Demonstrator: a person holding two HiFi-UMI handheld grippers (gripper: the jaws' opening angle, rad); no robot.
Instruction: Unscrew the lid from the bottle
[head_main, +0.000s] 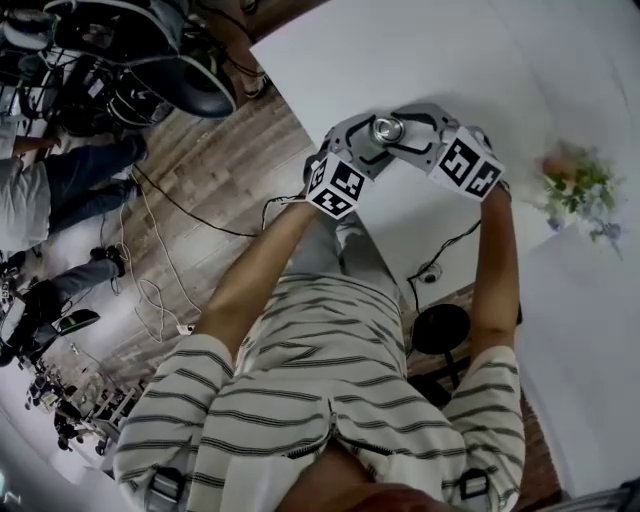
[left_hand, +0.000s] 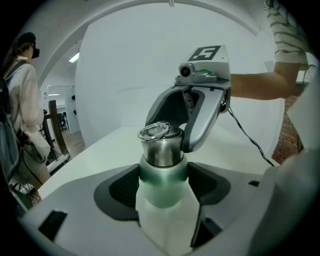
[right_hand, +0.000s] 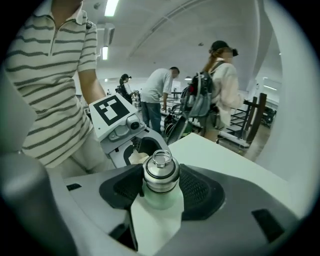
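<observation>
**Fingers (left_hand: 206, 183) clamped at both ends: one pair on the bottle, the other on its lid**

Largest in the scene is the white table (head_main: 430, 50), which runs off to the far right. The bottle (left_hand: 161, 205) is not standing on it. It is held in the air over the table's near edge, in front of the person's chest, with its top turned up toward the head camera.

The left gripper (left_hand: 162, 185) has its dark pads pressed on the pale green shoulder, just below the neck. The right gripper (right_hand: 161, 187) comes in from the far side, its pads closed against the side wall of the steel lid (right_hand: 161, 175).

The body looks stiff enough to take this squeeze, and I cannot tell whether it is full. The lid is smooth metal and probably slippery, so a firm grip on its wall suits it best.

Smallest is the wire ring (right_hand: 161, 159) on top, a poor place to grip for turning.
</observation>
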